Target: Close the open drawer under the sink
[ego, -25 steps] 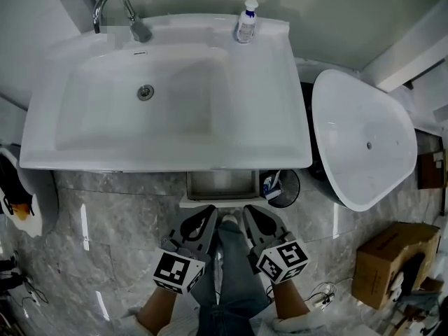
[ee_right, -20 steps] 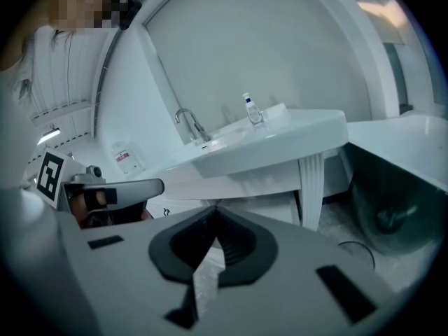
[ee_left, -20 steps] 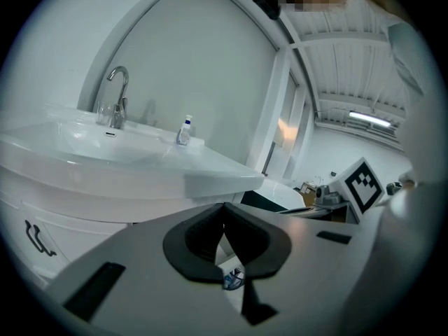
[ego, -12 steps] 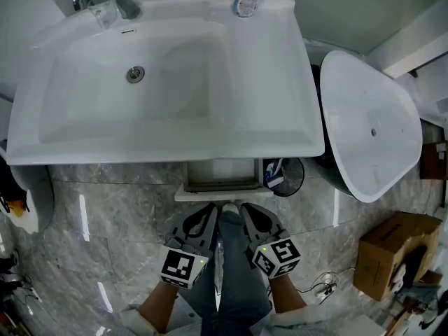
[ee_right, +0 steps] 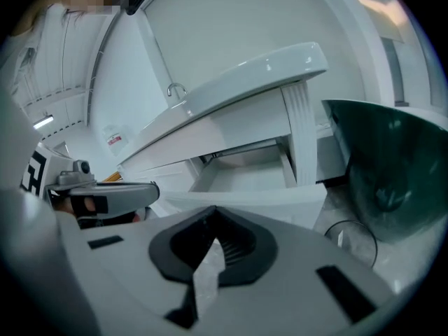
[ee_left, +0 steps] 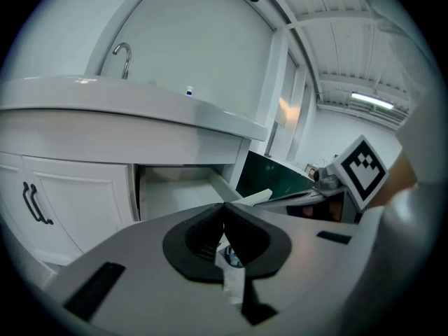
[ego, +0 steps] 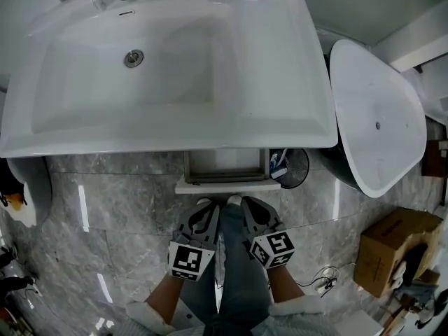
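The white drawer [ego: 225, 168] stands pulled out from the vanity under the sink [ego: 63, 128], its front panel [ego: 227, 186] facing me. My left gripper [ego: 205, 204] and right gripper [ego: 236, 201] sit side by side just short of that panel, both shut and holding nothing. In the left gripper view the shut left gripper [ee_left: 224, 206] points at the open drawer [ee_left: 175, 187]. The right gripper view has the shut right gripper [ee_right: 213, 210] right behind the drawer front [ee_right: 245, 200]. I cannot tell whether either tip touches the panel.
A wire wastebasket [ego: 290, 166] stands right of the drawer. A white tub [ego: 378, 117] is further right and a cardboard box [ego: 392, 247] lies on the floor. A cabinet door with a dark handle [ee_left: 31, 203] is left of the drawer. My jeans-clad legs [ego: 231, 278] are below the grippers.
Both grippers have come forward together toward the drawer front, and the view has shifted closer to the sink. The drawer looks as far out as before.
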{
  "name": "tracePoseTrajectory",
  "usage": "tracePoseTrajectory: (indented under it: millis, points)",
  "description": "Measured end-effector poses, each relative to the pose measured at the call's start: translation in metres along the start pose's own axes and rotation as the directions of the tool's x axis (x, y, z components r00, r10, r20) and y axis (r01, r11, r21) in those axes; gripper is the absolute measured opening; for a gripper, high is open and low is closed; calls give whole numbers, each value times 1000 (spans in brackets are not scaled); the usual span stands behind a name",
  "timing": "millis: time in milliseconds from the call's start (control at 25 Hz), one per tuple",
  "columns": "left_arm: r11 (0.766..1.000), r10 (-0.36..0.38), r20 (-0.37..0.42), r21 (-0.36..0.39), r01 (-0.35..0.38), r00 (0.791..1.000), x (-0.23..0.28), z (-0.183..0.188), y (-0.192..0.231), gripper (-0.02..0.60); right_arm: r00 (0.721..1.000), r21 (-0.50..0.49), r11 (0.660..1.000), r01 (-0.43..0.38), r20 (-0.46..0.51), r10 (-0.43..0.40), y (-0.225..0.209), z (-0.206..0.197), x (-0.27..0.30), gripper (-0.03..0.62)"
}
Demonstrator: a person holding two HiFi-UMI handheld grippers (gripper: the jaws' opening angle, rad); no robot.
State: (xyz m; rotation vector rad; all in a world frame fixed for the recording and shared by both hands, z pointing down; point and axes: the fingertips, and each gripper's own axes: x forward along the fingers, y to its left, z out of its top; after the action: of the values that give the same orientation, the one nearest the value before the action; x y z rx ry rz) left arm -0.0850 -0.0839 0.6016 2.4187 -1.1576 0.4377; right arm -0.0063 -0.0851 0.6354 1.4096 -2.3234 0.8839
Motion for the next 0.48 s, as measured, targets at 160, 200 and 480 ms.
tracePoseTrajectory:
  millis: [160, 200, 480]
  points:
    - [1000, 12, -33, 13, -12, 999, 6, -21, 6, 15, 1000, -33, 999, 8, -15, -9, -5, -15, 10, 10]
    - [1000, 18, -39, 17, -17, 999, 7, -25, 8, 15, 1000, -44, 999, 9, -18, -10, -6, -19, 13, 11]
    - [998, 27, -70, 52, -23, 997, 22, -40, 16, 15, 1000, -98, 995, 13, -19, -15, -10, -28, 26, 11]
